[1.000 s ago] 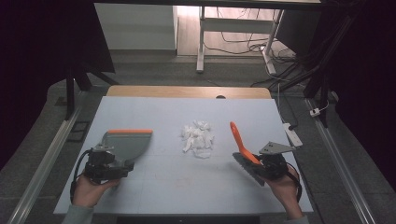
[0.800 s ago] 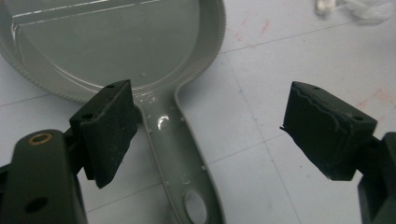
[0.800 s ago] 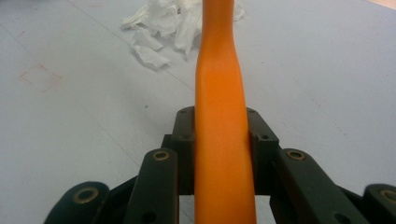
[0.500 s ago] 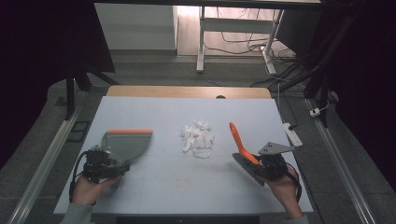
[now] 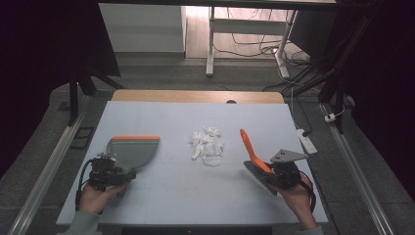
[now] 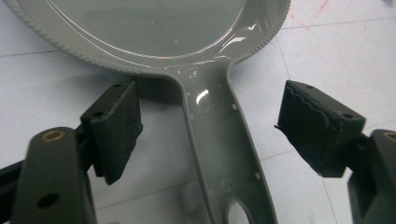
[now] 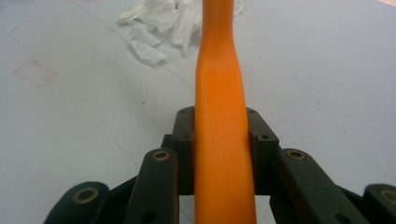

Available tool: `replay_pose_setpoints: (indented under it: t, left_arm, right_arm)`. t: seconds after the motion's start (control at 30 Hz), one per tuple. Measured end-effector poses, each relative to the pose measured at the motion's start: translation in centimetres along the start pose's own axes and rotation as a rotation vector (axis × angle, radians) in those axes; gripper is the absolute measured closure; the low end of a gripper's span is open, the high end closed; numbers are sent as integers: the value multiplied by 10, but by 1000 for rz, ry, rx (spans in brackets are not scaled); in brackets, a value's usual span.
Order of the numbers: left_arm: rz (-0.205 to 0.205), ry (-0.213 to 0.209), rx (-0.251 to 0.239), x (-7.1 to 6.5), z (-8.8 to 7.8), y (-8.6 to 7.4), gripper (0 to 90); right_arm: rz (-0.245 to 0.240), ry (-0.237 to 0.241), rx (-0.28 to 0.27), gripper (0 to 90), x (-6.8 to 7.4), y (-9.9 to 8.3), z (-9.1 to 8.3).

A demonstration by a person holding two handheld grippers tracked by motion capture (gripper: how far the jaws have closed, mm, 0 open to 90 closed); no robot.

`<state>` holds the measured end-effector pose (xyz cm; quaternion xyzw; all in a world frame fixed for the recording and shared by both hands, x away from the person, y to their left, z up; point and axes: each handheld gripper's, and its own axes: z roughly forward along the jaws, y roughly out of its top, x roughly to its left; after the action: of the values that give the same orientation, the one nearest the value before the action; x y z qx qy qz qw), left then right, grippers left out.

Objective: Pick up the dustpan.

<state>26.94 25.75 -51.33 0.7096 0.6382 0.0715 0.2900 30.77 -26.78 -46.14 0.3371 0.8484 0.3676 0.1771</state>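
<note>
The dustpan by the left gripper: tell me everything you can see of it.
The dustpan is grey glossy plastic with an orange strip along its far lip, lying flat on the light blue table, left of the torn paper scraps. Its handle, with a hanging hole at the end, runs between the left gripper's open jaws, untouched by either pad.

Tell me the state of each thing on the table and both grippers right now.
Dustpan: flat on the table, handle between open jaws, ungripped.
Brush: orange handle clamped, raised.
Paper scraps: piled mid-table, untouched.
Left gripper: open.
Right gripper: shut on brush.
</note>
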Motion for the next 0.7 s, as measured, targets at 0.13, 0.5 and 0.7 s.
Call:
replay_pose_setpoints:
  t: [0.13,0.5,0.7]
  left_arm:
    - [-8,-5,9,1,5,1,268]
    - [-30,-17,8,4,12,2,401]
    - [-34,-22,8,4,15,2,441]
  right_arm:
    - [2,1,-2,702,0,0,0]
    - [0,-5,-2,702,0,0,0]
    - [2,-9,-7,702,-1,0,0]
